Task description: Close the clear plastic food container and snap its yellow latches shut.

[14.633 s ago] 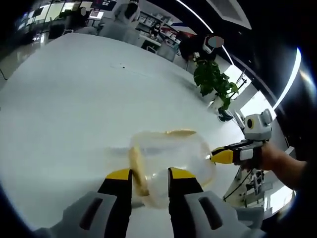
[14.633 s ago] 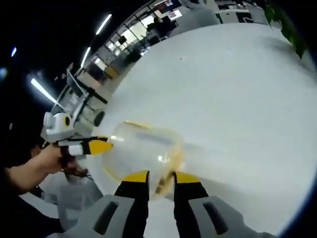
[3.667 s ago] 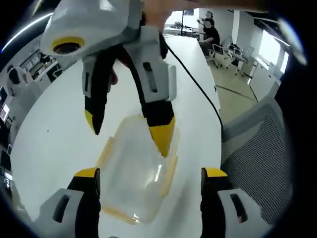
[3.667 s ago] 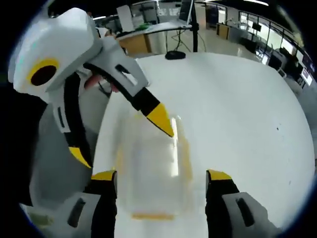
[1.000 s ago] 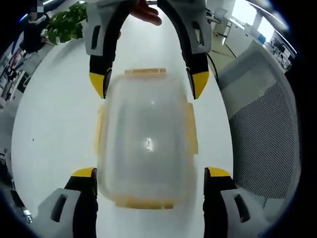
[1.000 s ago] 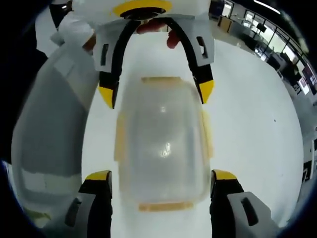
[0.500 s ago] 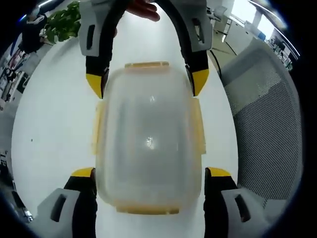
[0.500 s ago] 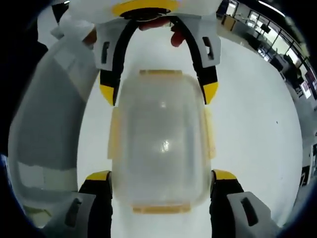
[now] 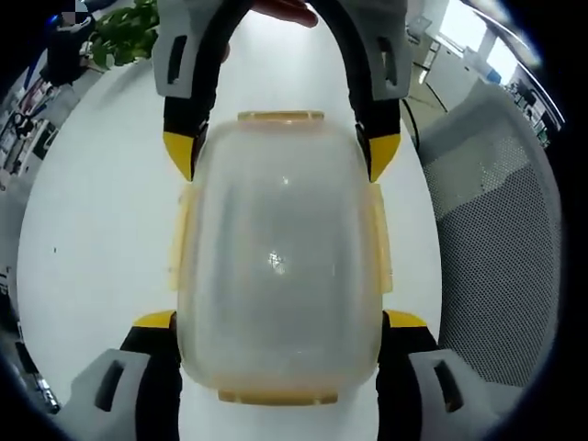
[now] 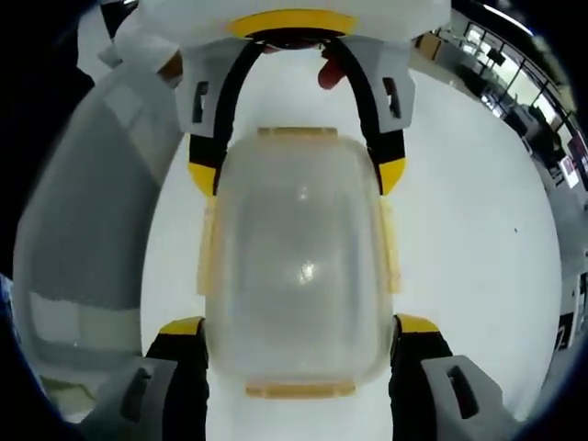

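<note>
A clear plastic container (image 9: 278,266) with its lid on lies on the white table (image 9: 92,230). Yellow latches (image 9: 377,239) run along its four edges, and the side ones flare outward. My left gripper (image 9: 280,322) is open, its jaws flanking the near end of the container. My right gripper (image 9: 280,154) reaches in from the far side, open, its yellow tips beside the far corners. In the right gripper view the same container (image 10: 299,266) sits between my right gripper (image 10: 299,325) and the left gripper (image 10: 296,175). Whether any jaw touches the plastic is unclear.
A grey mesh chair (image 9: 487,230) stands past the table edge on the right of the left gripper view, and shows as a grey chair (image 10: 83,230) in the right gripper view. A potted plant (image 9: 129,28) sits at the far left. A person's fingers (image 10: 331,73) hold the opposite gripper.
Both views have drawn closer to the container, which looms larger. The jaws of each gripper now sit tighter against its ends. The container itself has stayed in place.
</note>
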